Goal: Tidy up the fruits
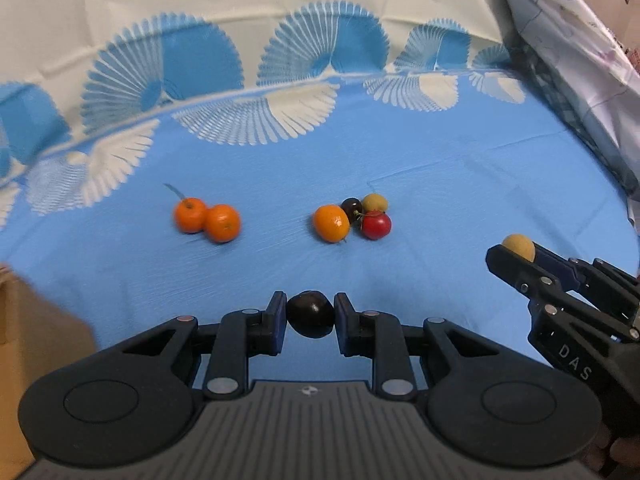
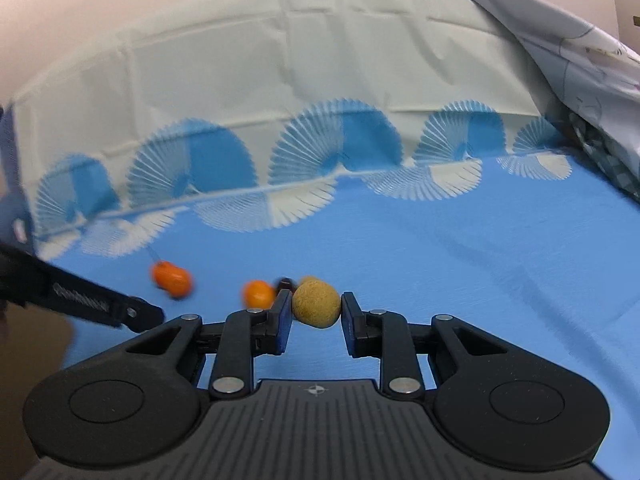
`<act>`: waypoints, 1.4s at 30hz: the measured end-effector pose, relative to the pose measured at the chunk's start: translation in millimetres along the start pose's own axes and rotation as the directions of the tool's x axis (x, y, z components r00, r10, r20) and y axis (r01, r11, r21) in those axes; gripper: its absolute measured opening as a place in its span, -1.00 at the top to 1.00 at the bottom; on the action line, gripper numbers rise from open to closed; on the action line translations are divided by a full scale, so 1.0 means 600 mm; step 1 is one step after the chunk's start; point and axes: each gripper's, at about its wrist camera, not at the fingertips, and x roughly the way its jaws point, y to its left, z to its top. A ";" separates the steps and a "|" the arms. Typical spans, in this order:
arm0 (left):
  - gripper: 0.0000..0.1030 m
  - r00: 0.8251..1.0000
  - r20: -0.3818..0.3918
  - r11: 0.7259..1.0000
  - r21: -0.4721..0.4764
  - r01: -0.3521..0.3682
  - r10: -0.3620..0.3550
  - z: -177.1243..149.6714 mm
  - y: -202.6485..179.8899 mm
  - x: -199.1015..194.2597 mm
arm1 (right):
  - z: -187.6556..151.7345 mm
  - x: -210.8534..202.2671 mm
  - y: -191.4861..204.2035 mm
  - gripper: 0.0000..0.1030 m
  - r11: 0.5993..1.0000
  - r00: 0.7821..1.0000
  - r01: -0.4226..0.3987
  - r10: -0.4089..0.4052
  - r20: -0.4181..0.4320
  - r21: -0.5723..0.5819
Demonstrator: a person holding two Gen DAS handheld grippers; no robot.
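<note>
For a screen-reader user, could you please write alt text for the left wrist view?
The left tool grips a dark plum above a blue tablecloth. Beyond it lie two touching oranges, then an orange, dark fruit, yellow fruit and red fruit clustered together. At right, the right tool holds a yellow-brown fruit.

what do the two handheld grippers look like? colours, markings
Left gripper and right gripper match: black linkage arms with silver pivot pins, round black side housings, a ribbed grey base bearing a small compass-like mark, and blue pads on the fingers. The left wrist view shows white "DAS" lettering on the right gripper's side.
</note>
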 end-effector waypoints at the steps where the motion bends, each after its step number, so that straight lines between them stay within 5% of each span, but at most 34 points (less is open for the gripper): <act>1: 0.46 1.000 0.007 1.000 0.000 -0.009 0.009 -0.008 0.002 -0.022 | 0.002 -0.017 0.012 0.47 1.000 1.000 -0.016 0.016 -0.007 0.007; 10: 0.46 0.996 0.017 0.994 -0.061 -0.090 0.092 -0.116 0.050 -0.238 | -0.025 -0.162 0.130 0.47 0.987 0.985 -0.158 0.158 -0.063 0.001; 19: 0.46 0.982 -0.008 0.967 -0.175 -0.186 0.188 -0.257 0.131 -0.406 | -0.076 -0.301 0.255 0.47 0.942 0.936 -0.331 0.319 -0.149 -0.058; 32: 0.46 0.966 0.002 0.916 -0.319 -0.244 0.258 -0.441 0.204 -0.527 | -0.120 -0.416 0.383 0.47 0.896 0.920 -0.384 0.350 -0.179 -0.224; 42: 0.46 0.965 0.039 0.892 -0.391 -0.226 0.261 -0.485 0.228 -0.567 | -0.130 -0.461 0.439 0.47 0.863 0.924 -0.381 0.348 -0.157 -0.332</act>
